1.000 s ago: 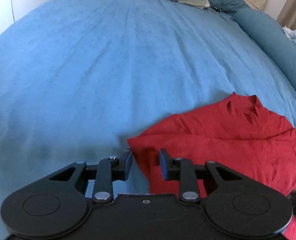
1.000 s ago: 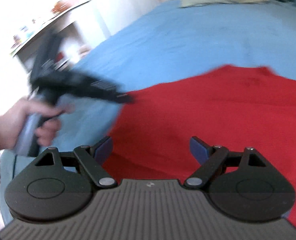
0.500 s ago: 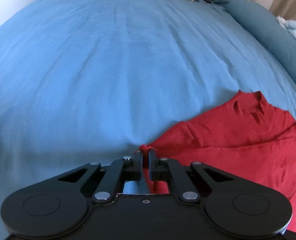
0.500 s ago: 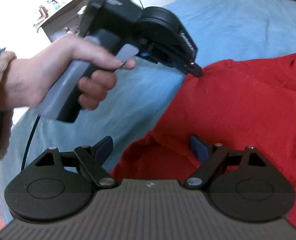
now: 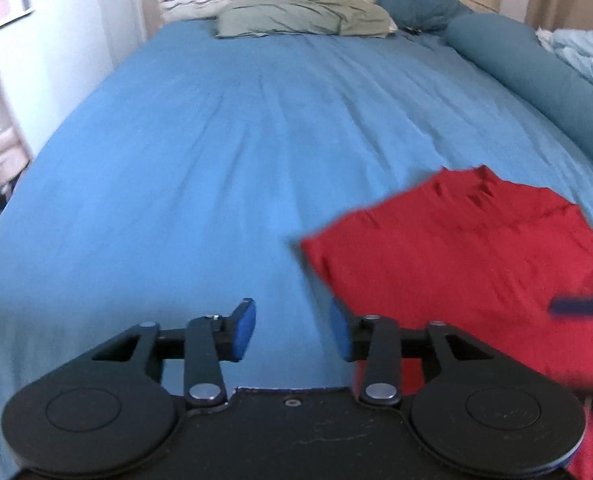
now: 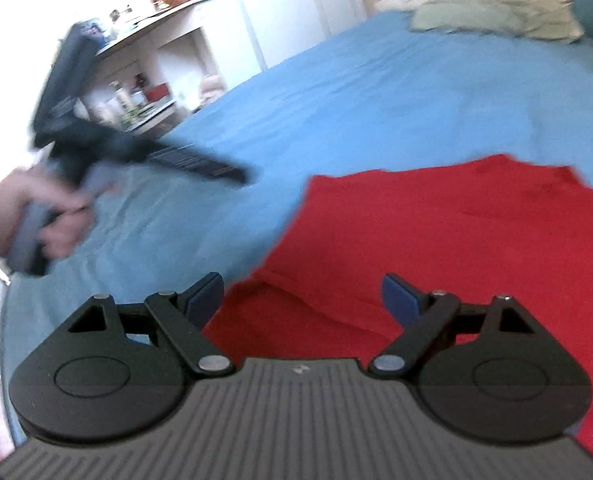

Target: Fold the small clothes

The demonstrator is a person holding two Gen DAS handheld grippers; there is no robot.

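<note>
The red shirt lies partly folded on the blue bed. The left gripper is just beside the shirt's left corner, jaws open and empty. The right gripper is above the shirt's near edge, also open. Pinch only the edge layer, then lay it flat.

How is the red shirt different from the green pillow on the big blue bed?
The red fabric shirt is bright red, while the flat green pillow is a pale, dull green. The shirt lies close to the camera, on the right part of the blue bedsheet; the pillow sits far off at the head of the bed. The shirt lies flat and thin; the pillow looks puffier. Both rest on the bed.
</note>
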